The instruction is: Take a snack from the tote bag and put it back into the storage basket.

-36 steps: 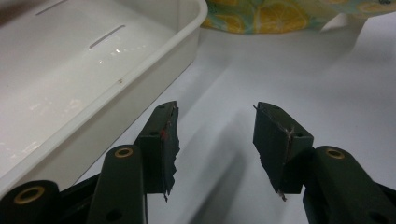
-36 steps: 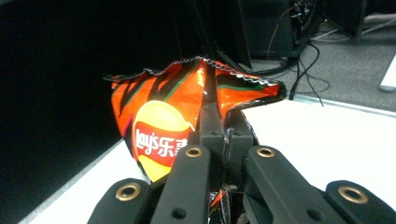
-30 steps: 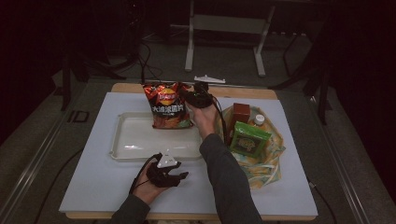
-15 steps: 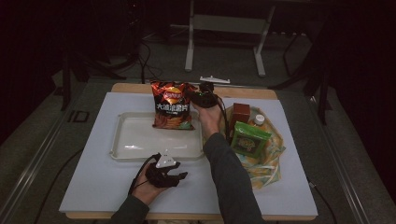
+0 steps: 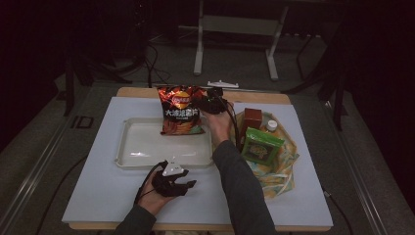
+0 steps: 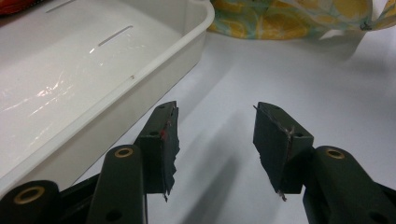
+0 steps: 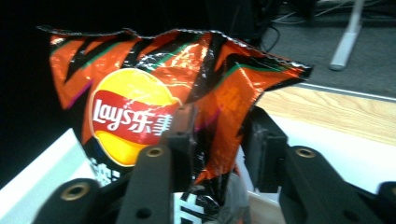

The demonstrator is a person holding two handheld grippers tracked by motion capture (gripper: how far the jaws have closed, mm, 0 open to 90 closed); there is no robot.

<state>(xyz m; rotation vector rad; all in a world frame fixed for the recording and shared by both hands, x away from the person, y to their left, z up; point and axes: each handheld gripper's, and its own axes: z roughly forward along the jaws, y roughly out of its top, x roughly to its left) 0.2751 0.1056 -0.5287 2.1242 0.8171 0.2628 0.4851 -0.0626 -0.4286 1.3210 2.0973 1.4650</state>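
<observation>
- When you look down from the high view, a chip bag (image 5: 179, 110) hangs over the far end of a white tray (image 5: 142, 147). The bag is orange-red and black, with a yellow and red round logo near its top and white letters under that. The right gripper (image 5: 211, 100) is at the bag's top right corner, and the bag hangs down and to the left of it. The left gripper (image 5: 172, 179) sits low on the blue-white table (image 5: 93, 196), just in front of the tray and well apart from the bag. To the right lies a yellow patterned cloth (image 5: 279, 166) with a green box (image 5: 262, 145), a brown box (image 5: 252, 120) and a small white-capped bottle (image 5: 272, 125) on it.
- In the left gripper view, the two black jaws stand wide apart with nothing between them. The tray (image 6: 93, 79) is just beside the left jaw, and the cloth (image 6: 289, 18) lies farther off at the top.
- In the right gripper view, the right gripper (image 7: 215, 140) has its jaws pressed on the shiny bag (image 7: 140, 102), which is crinkled and folded where they pinch it. The logo sits up and to the left of the jaws. The bag's zigzag top edge stands above them.
</observation>
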